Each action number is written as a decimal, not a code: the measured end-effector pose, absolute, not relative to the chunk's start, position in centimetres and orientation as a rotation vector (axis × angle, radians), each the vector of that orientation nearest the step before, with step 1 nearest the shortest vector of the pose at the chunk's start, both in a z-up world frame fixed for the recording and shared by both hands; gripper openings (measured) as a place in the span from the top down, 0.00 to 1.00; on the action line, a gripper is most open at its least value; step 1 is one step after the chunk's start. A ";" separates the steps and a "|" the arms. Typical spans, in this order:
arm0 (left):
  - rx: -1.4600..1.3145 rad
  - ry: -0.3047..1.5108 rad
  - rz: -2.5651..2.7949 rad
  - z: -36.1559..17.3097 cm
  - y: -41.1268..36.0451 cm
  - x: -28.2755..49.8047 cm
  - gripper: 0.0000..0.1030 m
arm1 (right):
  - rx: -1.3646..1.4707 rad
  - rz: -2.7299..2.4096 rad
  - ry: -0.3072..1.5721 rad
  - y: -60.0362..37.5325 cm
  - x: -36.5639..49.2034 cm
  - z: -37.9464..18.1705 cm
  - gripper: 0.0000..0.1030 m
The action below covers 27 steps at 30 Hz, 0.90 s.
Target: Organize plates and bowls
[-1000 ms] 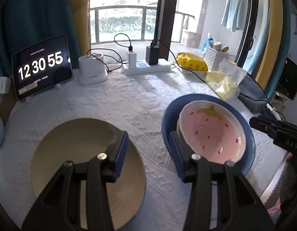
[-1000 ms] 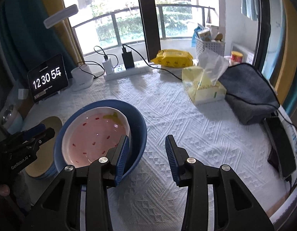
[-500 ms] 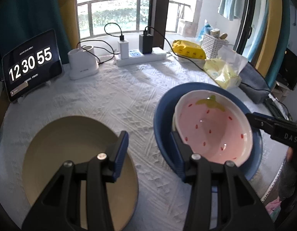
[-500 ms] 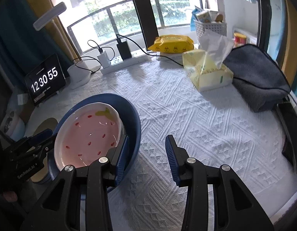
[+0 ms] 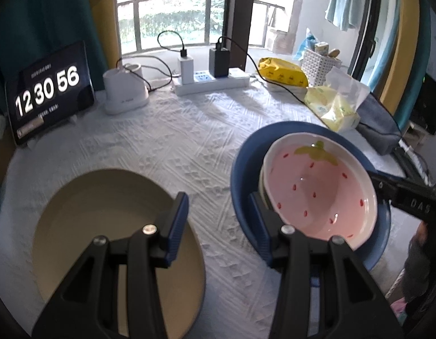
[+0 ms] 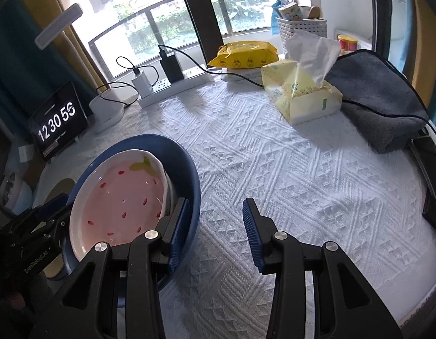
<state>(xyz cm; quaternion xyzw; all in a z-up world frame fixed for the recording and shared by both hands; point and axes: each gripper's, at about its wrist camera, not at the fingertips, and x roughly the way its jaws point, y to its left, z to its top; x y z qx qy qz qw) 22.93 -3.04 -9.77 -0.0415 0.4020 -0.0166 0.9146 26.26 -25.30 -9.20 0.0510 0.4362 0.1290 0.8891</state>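
The left wrist view shows the left claw (image 5: 218,223) with its jaws apart and nothing between them, hanging over the white textured surface (image 5: 172,147) between a tan plate (image 5: 99,226) and a blue bowl (image 5: 240,169). Only this view shows the plate whole: flat, oval under the lens, matte tan, with a bluish edge at its near rim. The right wrist view shows the right claw (image 6: 215,226), jaws likewise apart and empty; its left finger stands over the blue bowl's (image 6: 187,169) near rim, and whether it touches cannot be told. Here the plate (image 6: 62,186) shows only as a sliver behind the left claw (image 6: 48,212). A pink bowl (image 6: 119,197) with a white rim, red seed marks and a green leaf motif sits tilted inside the blue bowl. Only the right view shows the tissue box (image 6: 302,96) and grey cloth (image 6: 379,96) in full. At the far edge stand a power strip (image 5: 212,82) and a clock tablet (image 5: 48,90).
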 end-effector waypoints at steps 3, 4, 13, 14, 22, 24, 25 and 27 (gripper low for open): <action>-0.094 0.825 -0.031 -9.8 -3.0 22.9 0.56 | 0.096 0.266 0.909 -25.2 26.3 -9.2 0.60; -0.090 0.821 -0.026 -9.8 -3.2 22.8 0.56 | 0.102 0.267 0.913 -25.3 26.4 -9.2 0.60; -0.104 0.784 -0.032 -9.8 -3.3 22.4 0.62 | 0.104 0.255 0.885 -25.2 25.9 -9.3 0.60; -0.111 0.784 -0.041 -9.8 -3.4 22.4 0.68 | 0.107 0.252 0.881 -25.2 25.8 -9.3 0.60; -0.097 0.775 -0.064 -9.5 -4.5 22.3 0.88 | 0.123 0.272 0.840 -24.4 25.2 -9.1 0.84; -0.106 0.777 -0.067 -9.6 -4.4 22.4 0.88 | 0.109 0.264 0.818 -24.0 24.9 -9.0 0.89; -0.109 0.776 -0.067 -9.6 -4.4 22.3 0.88 | 0.106 0.259 0.810 -23.9 24.9 -9.0 0.89; -0.108 0.771 -0.067 -9.5 -4.5 22.3 0.88 | 0.122 0.262 0.812 -24.1 24.9 -9.1 0.89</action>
